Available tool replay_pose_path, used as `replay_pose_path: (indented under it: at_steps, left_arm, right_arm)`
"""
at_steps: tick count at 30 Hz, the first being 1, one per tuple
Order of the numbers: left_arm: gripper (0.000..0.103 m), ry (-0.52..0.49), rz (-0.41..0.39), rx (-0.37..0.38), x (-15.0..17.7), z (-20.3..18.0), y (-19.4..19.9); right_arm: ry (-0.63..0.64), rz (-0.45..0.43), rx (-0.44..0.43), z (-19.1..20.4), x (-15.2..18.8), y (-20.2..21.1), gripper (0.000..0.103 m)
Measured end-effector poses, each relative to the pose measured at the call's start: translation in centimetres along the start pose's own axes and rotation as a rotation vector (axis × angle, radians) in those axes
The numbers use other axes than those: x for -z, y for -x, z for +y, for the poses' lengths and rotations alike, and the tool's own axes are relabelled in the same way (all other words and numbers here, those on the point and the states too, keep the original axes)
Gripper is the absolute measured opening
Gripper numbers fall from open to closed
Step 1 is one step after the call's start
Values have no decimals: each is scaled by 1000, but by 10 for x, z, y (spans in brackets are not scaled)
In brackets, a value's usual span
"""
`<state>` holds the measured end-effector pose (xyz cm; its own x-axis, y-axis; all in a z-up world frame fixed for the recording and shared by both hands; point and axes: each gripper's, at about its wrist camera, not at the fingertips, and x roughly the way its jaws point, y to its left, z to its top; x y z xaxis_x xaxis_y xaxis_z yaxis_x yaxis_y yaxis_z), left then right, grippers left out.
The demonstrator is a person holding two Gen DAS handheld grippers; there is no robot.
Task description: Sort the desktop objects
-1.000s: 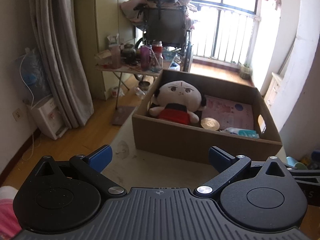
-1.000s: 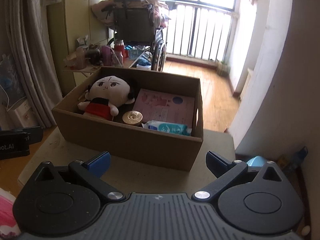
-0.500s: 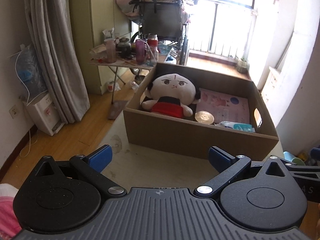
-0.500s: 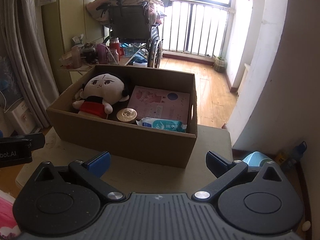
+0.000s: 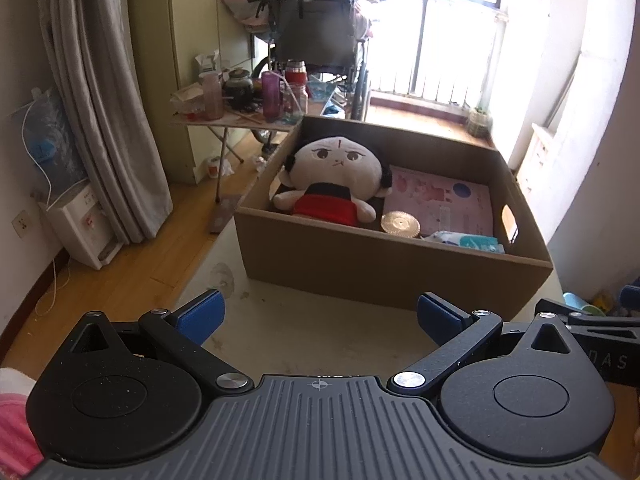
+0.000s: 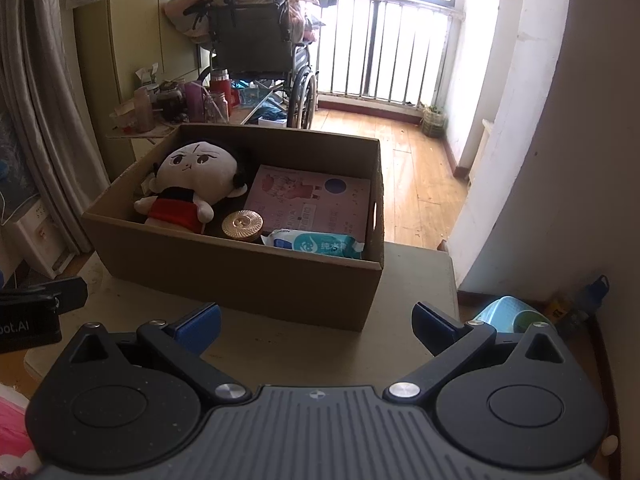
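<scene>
Both claws, the left gripper (image 5: 320,314) and right gripper (image 6: 316,322), are hanging wide open and empty before the cardboard box (image 6: 240,276). Inside it are lying the plush doll (image 6: 192,184), pink book (image 6: 312,200), gold tin (image 6: 243,225) and wipes pack (image 6: 316,243); sorting is looking nearly finished.

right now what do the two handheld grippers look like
Both match: the left gripper and right gripper have ribbed dark grey bodies, two round black discs, black link arms with silver rivets, blue finger pads and a small crosshair mark. White lettering shows on each gripper's side.
</scene>
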<state>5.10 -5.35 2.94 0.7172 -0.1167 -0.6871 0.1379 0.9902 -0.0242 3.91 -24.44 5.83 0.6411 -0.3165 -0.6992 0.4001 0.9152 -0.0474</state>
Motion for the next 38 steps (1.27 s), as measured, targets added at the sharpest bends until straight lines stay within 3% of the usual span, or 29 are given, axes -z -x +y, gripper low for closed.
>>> replay_pose_path:
  at_steps: [14, 38]
  left_arm:
    - [103, -17, 43, 29, 4, -13, -8]
    - [103, -21, 51, 28, 5, -13, -11]
  right_arm:
    - [-16, 8, 23, -5, -1, -1, 103]
    - [-9, 14, 23, -3, 0, -3, 103]
